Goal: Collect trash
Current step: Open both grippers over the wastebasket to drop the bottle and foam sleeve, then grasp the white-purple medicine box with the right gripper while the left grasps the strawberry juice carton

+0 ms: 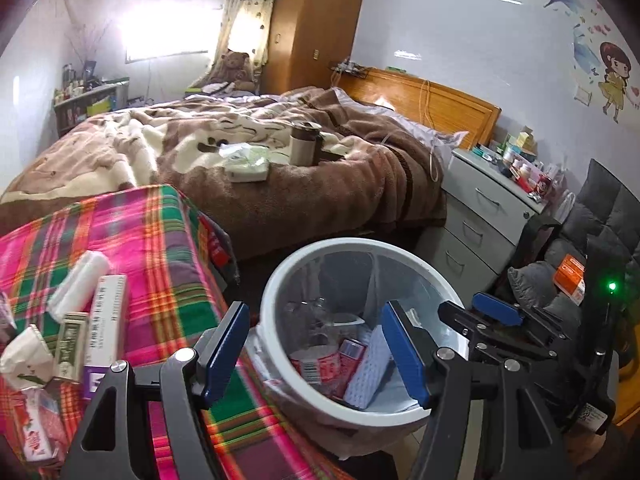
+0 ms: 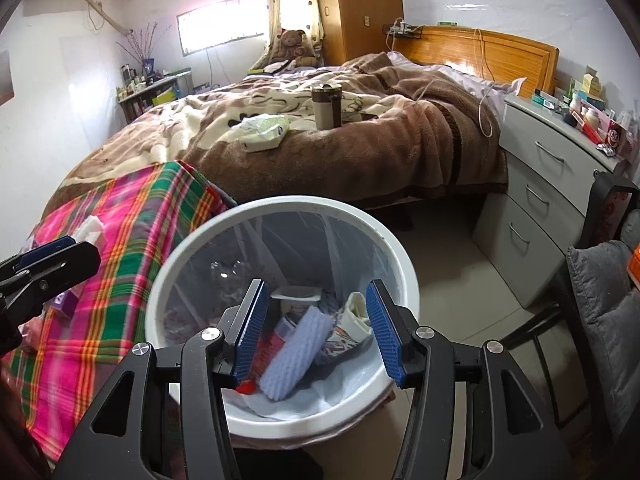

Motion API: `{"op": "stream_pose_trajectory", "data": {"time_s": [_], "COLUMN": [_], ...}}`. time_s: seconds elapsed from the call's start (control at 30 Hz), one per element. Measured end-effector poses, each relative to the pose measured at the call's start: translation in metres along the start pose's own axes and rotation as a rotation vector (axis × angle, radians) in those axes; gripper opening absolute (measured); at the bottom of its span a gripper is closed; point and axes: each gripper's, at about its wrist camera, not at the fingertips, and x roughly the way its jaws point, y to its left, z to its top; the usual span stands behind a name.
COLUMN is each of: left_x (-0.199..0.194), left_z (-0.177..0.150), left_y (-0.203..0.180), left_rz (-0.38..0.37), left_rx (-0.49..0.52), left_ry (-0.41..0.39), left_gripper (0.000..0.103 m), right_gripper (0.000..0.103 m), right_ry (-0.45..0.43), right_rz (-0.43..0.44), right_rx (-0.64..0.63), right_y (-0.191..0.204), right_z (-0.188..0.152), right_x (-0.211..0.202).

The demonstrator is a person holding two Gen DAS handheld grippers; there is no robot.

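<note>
Hovering my right gripper [image 2: 316, 332] over the bin [image 2: 192, 248], fingers released and empty; my left gripper [image 1: 316, 352] is likewise released. Next I should fetch the boxes [image 1: 108, 320] at lower left.

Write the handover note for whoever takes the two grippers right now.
Left gripper: open, empty, at the near edge of the plaid cloth beside the bin.
Right gripper: open, empty, over the white bin.
Done: bin already holds a pale textured pad, a cup and red packets.
Left: on the plaid cloth, a white roll, a long white box, a green-and-gold box, crumpled tissue and a red-and-white packet.
</note>
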Motion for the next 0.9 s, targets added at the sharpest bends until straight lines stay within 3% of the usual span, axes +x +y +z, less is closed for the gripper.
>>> {"op": "stream_pose_trajectory", "data": {"time_s": [0.53, 0.67, 0.9], "left_x": [-0.061, -0.075, -0.099], "left_z": [-0.011, -0.019, -0.037], "left_y": [0.048, 0.064, 0.105], "left_rz": [0.099, 0.138, 0.206], "left_rx": [-0.044, -0.058, -0.128], "left_ry": [-0.077, -0.095, -0.107], "left_gripper": [0.068, 0.068, 0.068], "right_gripper": [0.053, 0.060, 0.061], "right_ry": [-0.072, -0.091, -0.103], "right_rz": [0.075, 0.103, 0.169], "right_rx": [-0.044, -0.070, -0.092], "right_y": [0.049, 0.064, 0.094], "right_z": [0.005, 0.003, 0.003], "right_x": [-0.015, -0.018, -0.015]}}
